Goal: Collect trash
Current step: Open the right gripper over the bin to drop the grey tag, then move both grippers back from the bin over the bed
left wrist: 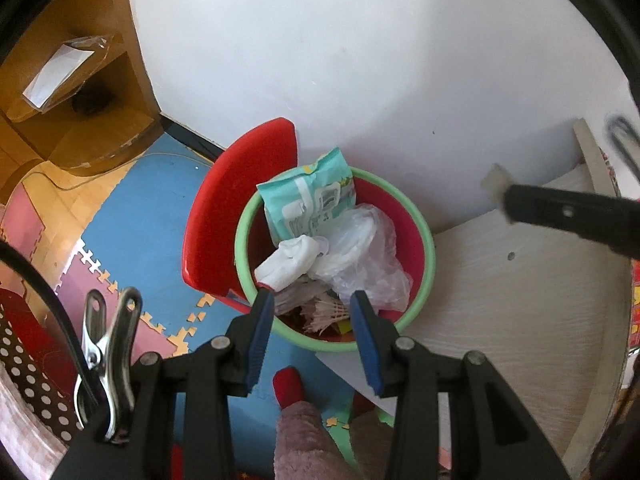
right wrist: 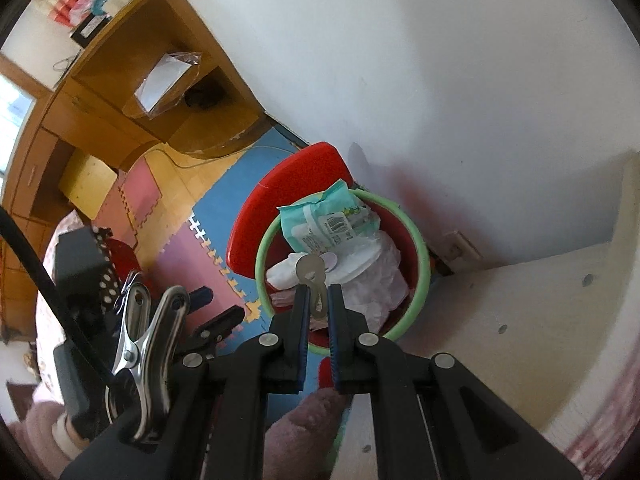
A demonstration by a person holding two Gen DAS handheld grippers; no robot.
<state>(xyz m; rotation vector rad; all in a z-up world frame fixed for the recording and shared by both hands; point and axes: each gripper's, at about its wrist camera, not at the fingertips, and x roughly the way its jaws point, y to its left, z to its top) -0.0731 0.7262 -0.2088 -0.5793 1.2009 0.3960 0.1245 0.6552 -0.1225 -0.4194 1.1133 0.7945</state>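
Right wrist view: right gripper is clamping a small pale flat piece above the full red bin. Left gripper is hovering over that bin, jaws apart, holding nothing.

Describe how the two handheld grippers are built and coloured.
Both the left gripper and the right gripper have matte black linkage arms joined by round silver pivot pins, with blue pads lining the inner faces of the fingers. A shiny steel spring clip sits on each body, beside a black cable.

Foam floor mat — red bin on it.
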